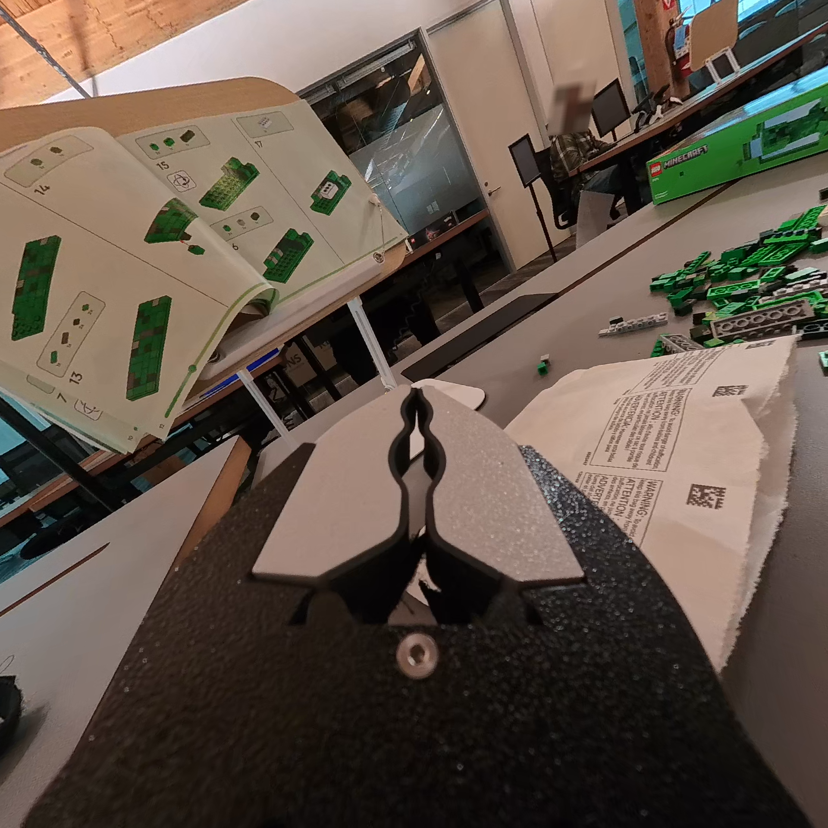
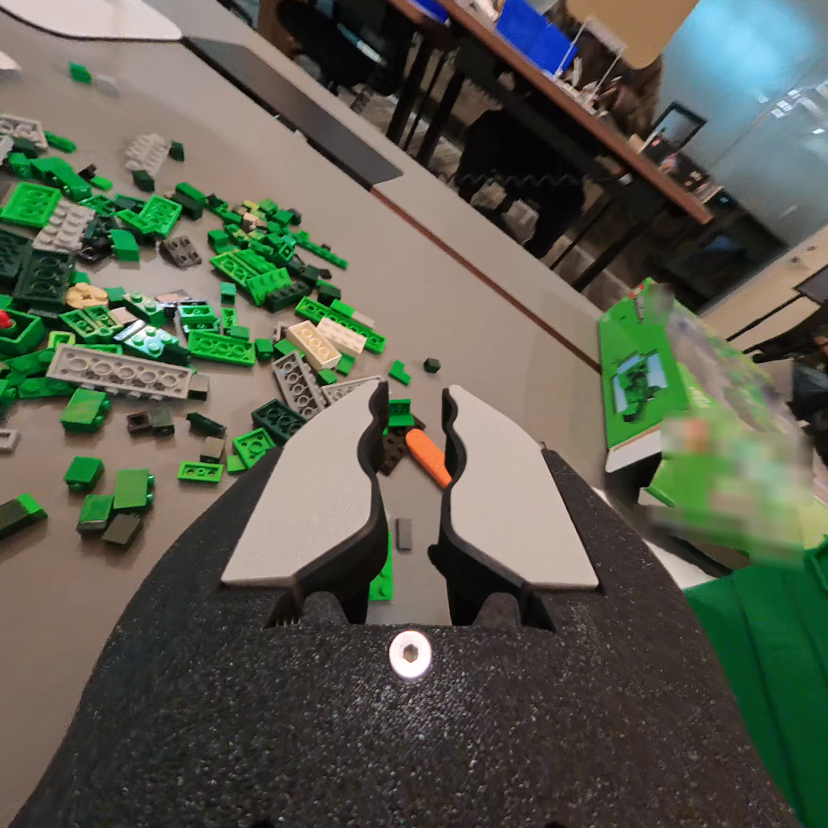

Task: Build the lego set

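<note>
On the grey table [image 1: 560,313], printed paper bag [image 1: 672,470] beside the closed, empty left claw [image 1: 416,396]; right claw [image 2: 414,394] gapes over bricks [image 2: 134,313].

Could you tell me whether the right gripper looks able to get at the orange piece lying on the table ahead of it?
Probably yes: the right gripper is open, and the orange piece lies in line with the gap between its fingers, with only a black plate beside it.
</note>
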A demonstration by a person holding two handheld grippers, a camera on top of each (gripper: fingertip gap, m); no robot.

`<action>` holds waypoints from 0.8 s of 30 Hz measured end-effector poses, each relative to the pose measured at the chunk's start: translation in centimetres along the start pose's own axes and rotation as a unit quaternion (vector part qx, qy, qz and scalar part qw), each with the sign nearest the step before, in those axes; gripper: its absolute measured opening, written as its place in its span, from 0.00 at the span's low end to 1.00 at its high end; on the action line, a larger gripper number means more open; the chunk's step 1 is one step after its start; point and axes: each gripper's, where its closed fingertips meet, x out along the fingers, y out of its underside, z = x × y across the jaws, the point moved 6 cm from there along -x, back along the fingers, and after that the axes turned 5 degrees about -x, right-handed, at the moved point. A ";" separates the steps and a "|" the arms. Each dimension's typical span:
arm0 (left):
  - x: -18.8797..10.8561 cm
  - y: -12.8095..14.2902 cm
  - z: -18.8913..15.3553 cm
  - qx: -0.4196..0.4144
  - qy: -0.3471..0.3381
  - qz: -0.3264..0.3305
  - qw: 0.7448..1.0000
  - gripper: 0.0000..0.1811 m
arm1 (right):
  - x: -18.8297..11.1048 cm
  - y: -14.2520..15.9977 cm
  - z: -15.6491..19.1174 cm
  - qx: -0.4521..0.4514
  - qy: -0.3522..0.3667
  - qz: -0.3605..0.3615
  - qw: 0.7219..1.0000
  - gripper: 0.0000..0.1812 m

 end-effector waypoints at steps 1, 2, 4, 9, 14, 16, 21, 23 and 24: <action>0.0 0.0 0.0 0.000 0.000 0.000 1.000 0.00 | -0.1 -0.1 -0.2 -0.003 0.014 -0.004 1.000 0.12; 0.0 0.0 0.0 0.000 0.000 0.000 1.000 0.00 | -0.2 -0.1 -0.4 -0.006 0.027 -0.006 1.000 0.11; 0.0 0.0 0.0 0.000 0.001 0.001 1.000 0.00 | -0.4 -0.1 -0.7 -0.008 0.045 -0.008 0.999 0.10; 0.1 0.1 0.0 0.002 0.002 0.003 1.000 0.00 | -0.2 0.1 -0.6 -0.004 0.038 -0.003 0.999 0.09; 0.0 0.1 0.1 0.002 0.000 0.003 1.000 0.00 | 0.0 0.0 -0.1 -0.021 0.031 0.002 0.999 0.07; 0.0 0.0 0.2 0.003 -0.006 -0.001 1.000 0.00 | 0.1 0.0 0.0 -0.024 0.029 0.001 0.999 0.07; -0.2 -0.3 0.2 0.012 -0.010 -0.010 1.000 0.00 | 0.2 -0.1 0.2 -0.031 0.026 0.002 0.999 0.06; -0.2 -0.3 0.2 0.010 -0.009 -0.011 1.000 0.00 | 0.2 -0.1 0.3 -0.032 0.023 0.003 0.999 0.06; -0.2 -0.3 0.2 0.010 -0.009 -0.011 1.000 0.00 | 0.3 -0.1 0.3 -0.032 0.022 0.003 0.999 0.06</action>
